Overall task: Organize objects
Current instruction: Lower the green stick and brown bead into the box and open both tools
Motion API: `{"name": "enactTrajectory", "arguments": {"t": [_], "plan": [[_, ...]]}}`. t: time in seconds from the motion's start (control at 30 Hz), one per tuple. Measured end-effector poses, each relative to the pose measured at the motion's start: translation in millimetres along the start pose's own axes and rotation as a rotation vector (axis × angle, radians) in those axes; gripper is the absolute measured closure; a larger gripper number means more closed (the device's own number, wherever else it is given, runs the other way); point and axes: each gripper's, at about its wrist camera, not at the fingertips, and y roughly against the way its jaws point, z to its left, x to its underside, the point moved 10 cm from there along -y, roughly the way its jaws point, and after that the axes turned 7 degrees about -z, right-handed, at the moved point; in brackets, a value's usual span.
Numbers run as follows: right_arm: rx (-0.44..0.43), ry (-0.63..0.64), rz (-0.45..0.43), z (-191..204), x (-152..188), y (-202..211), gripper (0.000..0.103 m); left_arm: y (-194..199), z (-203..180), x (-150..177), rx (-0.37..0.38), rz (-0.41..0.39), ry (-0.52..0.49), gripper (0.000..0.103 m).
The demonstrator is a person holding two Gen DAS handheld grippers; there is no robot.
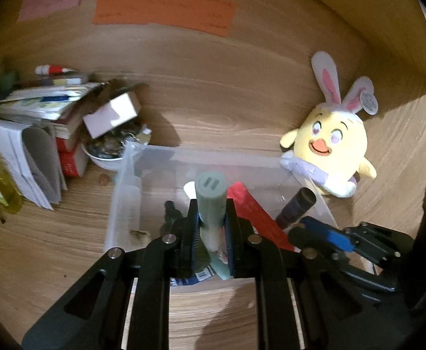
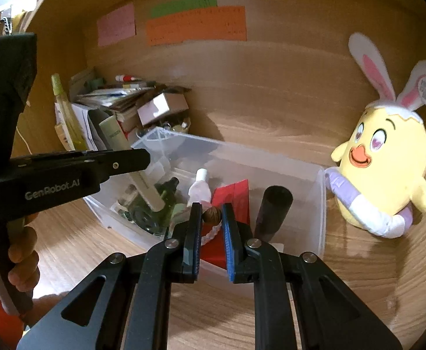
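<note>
Above the clear bin (image 1: 125,192), left claw (image 1: 211,207) clamps a green tube (image 1: 210,198); right claw (image 2: 212,213) pinches a nut (image 2: 212,215).

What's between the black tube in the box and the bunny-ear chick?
Only the clear box's wall separates the black tube from the chick plush, in the right wrist view.

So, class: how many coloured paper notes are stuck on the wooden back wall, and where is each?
3. The pink note is furthest left, the green note is at the top, and the orange note is directly below the green. None looks hidden.
</note>
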Motion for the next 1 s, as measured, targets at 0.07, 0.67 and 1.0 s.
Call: {"name": "enactTrajectory", "arguments": {"t": [0.07,0.67,1.0], "plan": [[0.0,-0.003,0.016,-1.0,3.7,-5.9,0.091,-4.1,-2.4,1.8,0.009,0.011,-0.004,0.088],[0.028,0.01,0.085,-3.5,19.3,-24.9,0.086,4.3,-2.2,1.3,0.001,-0.009,-0.028,0.058],[0.032,0.03,0.03,2.9,8.8,-6.5,0.062,27.4,6.1,4.2,-0.045,-0.043,-0.043,0.04]]}}
